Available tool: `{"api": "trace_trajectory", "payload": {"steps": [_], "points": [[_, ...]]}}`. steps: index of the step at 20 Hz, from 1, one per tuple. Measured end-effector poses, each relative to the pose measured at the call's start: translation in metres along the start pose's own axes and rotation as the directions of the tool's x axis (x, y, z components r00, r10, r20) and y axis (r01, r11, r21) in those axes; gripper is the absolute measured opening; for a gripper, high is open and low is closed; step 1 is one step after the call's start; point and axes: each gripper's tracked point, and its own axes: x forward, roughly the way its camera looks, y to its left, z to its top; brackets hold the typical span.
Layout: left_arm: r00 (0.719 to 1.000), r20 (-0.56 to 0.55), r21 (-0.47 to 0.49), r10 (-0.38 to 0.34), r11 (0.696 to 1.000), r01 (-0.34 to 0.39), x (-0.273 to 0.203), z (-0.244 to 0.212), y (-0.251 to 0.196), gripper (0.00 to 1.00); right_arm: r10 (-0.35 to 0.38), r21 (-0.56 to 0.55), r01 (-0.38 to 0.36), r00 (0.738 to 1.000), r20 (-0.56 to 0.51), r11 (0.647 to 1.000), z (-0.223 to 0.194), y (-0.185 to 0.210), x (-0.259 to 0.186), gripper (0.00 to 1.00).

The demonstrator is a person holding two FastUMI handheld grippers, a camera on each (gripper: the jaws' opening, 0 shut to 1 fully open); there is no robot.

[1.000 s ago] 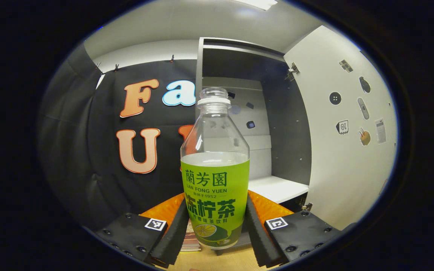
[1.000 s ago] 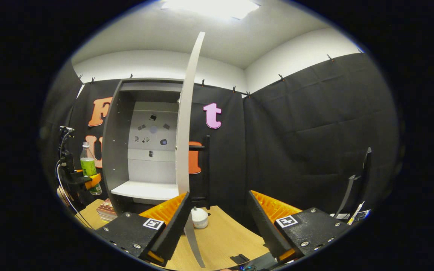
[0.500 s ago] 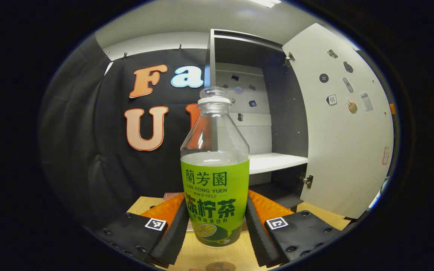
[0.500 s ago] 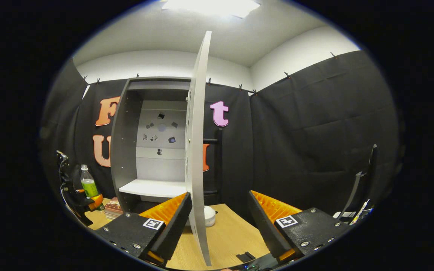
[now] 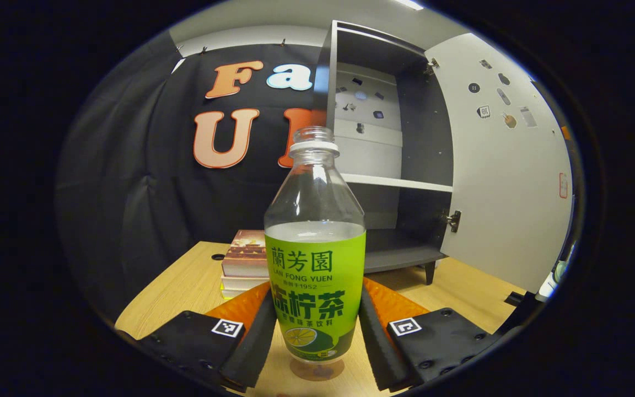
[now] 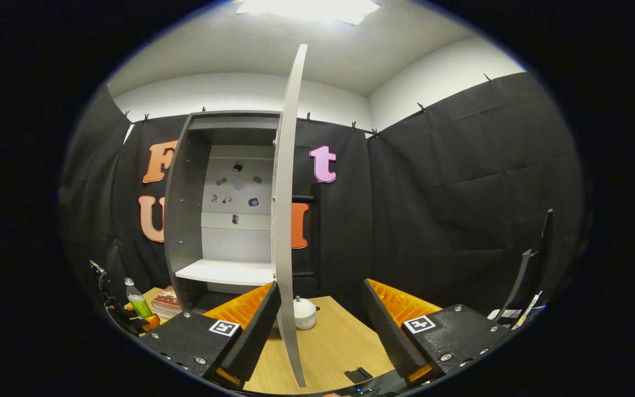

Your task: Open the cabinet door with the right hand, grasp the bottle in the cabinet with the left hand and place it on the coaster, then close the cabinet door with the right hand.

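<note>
Bottle (image 5: 314, 259) clamped upright between the left gripper (image 5: 314, 336) fingers.
Clear, uncapped, green-labelled, it is seen half full; the right gripper (image 6: 317, 325) is held open, door (image 6: 287, 220) edge between its jaws.

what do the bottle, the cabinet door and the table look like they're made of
Bottle: clear, glossy plastic by the look, see-through above the glossy green wrap label.
Cabinet door: flat matte white panel, probably laminated board; metal hinges sit on its edge.
Table: light wood or wood-look laminate, with visible grain lines and a smooth finish.
</note>
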Motion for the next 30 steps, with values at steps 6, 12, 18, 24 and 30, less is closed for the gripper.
{"api": "trace_trajectory", "payload": {"steps": [6,12,18,24,30], "points": [[1.000,0.011,0.067,0.005,0.998,-0.006,-0.003,-0.050,-0.001,0.81,-0.001,-0.008,0.001,1.000,0.002,1.000,-0.003,0.000,-0.002,0.93],[1.000,-0.011,0.088,-0.022,0.996,0.023,-0.002,-0.084,-0.009,0.81,-0.003,-0.005,0.003,1.000,-0.029,1.000,-0.017,0.002,0.003,0.93],[0.998,-0.052,0.072,-0.044,0.996,0.048,0.000,-0.115,-0.014,0.83,0.007,0.013,-0.006,0.999,-0.046,1.000,-0.022,0.004,0.004,0.93],[0.998,-0.042,0.084,-0.035,0.996,0.039,-0.001,-0.116,-0.013,0.81,0.001,0.024,0.000,0.999,-0.038,1.000,-0.020,0.000,-0.003,0.93],[0.999,-0.048,0.070,-0.019,0.997,0.022,-0.003,-0.114,-0.010,0.85,-0.003,0.031,0.004,0.999,-0.036,0.999,-0.020,-0.004,-0.006,0.93]]}}
